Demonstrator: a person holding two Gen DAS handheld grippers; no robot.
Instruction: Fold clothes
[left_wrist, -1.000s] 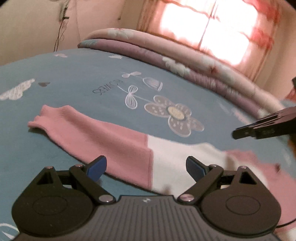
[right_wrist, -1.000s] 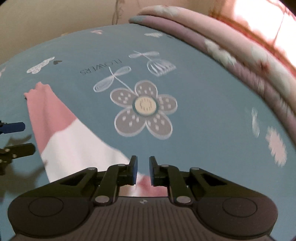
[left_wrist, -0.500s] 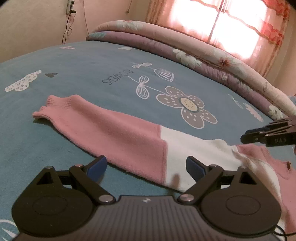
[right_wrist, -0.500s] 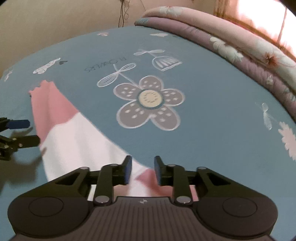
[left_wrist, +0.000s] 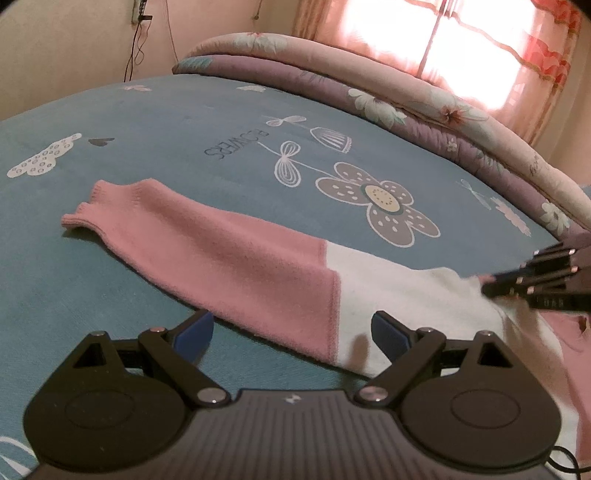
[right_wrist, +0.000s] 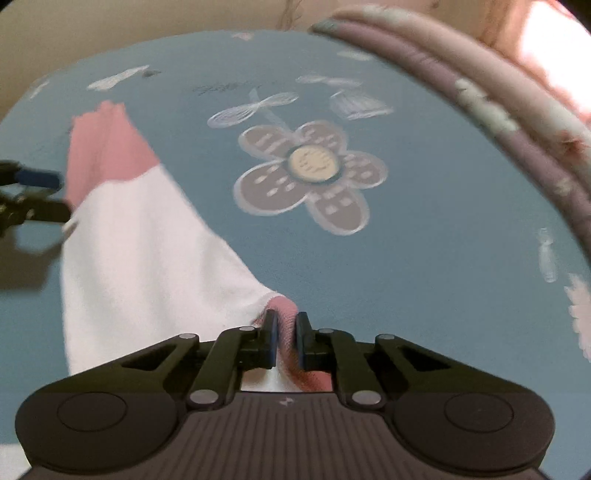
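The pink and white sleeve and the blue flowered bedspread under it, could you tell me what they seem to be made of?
The pink and white sleeve looks like soft knit: ribbed cuff, fuzzy surface. The blue flowered bedspread seems a matte, short-napped fabric, perhaps fleece or brushed cotton; no sheen shows.

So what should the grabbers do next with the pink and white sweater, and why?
Probably close the left gripper on the sleeve. Its jaws stand wide open over the sleeve's edge, while the right gripper has just closed on a pink fold of the sweater.
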